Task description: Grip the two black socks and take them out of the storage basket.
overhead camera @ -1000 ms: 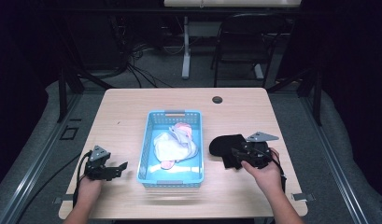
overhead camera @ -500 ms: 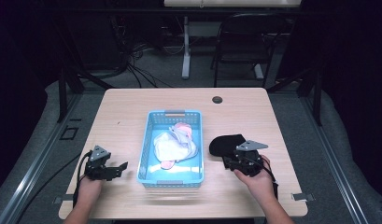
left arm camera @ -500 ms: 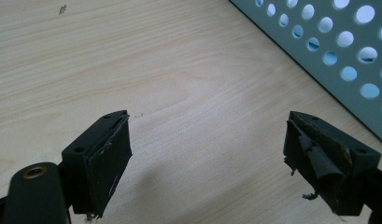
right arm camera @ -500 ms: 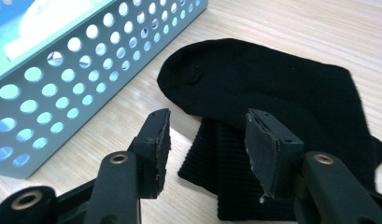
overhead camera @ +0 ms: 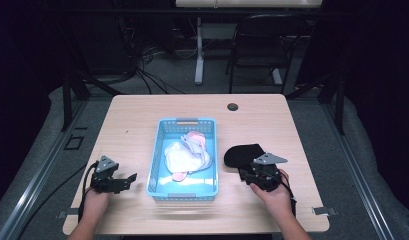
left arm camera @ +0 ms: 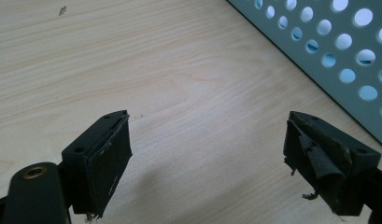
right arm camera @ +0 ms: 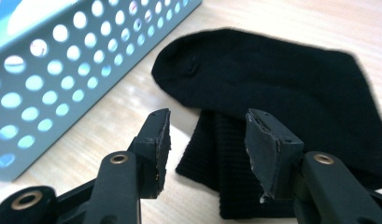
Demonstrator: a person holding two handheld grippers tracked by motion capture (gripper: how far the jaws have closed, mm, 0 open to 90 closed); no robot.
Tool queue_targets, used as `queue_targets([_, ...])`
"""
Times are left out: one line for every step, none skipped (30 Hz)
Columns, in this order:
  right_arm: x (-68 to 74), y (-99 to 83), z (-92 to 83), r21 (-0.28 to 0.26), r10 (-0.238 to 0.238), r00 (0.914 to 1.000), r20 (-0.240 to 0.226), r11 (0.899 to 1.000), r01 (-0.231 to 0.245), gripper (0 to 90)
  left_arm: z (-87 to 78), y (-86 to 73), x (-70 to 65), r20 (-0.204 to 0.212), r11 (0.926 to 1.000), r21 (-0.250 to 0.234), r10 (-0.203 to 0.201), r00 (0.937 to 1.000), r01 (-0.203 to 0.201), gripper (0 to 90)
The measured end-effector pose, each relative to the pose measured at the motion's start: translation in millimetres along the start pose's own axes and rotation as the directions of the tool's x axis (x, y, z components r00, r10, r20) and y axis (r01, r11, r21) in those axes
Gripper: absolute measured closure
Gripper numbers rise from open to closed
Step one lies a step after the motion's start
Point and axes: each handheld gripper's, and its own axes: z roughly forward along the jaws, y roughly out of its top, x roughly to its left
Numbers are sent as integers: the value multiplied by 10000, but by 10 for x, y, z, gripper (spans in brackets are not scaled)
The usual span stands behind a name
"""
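The black sock (right arm camera: 282,88) lies flat on the table (overhead camera: 142,115) just right of the blue basket (overhead camera: 157,150), its toe toward the basket and its ribbed cuff toward the right gripper (right arm camera: 207,140). That gripper's jaws are spread over the cuff, not pinching it. The left gripper (left arm camera: 207,158) is spread wide over bare table left of the basket.

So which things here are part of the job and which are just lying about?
In the job:
- black ribbed fabric sock, its cuff between the open right tool
- blue perforated plastic basket
- pale crumpled socks in it

Lying about:
- round dark grommet in the wooden table
- black metal chair
- floor cables
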Motion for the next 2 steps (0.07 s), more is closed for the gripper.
queue_targets([0, 0, 0, 0, 0, 10000, 0, 10000, 0, 498, 0, 0, 0, 0, 10000, 0, 0, 10000, 0, 151])
queue_targets([-10, 7, -18, -98, 17, 10000, 55, 10000, -17, 491, 0, 1, 3, 3, 10000, 9, 16, 10000, -16, 151])
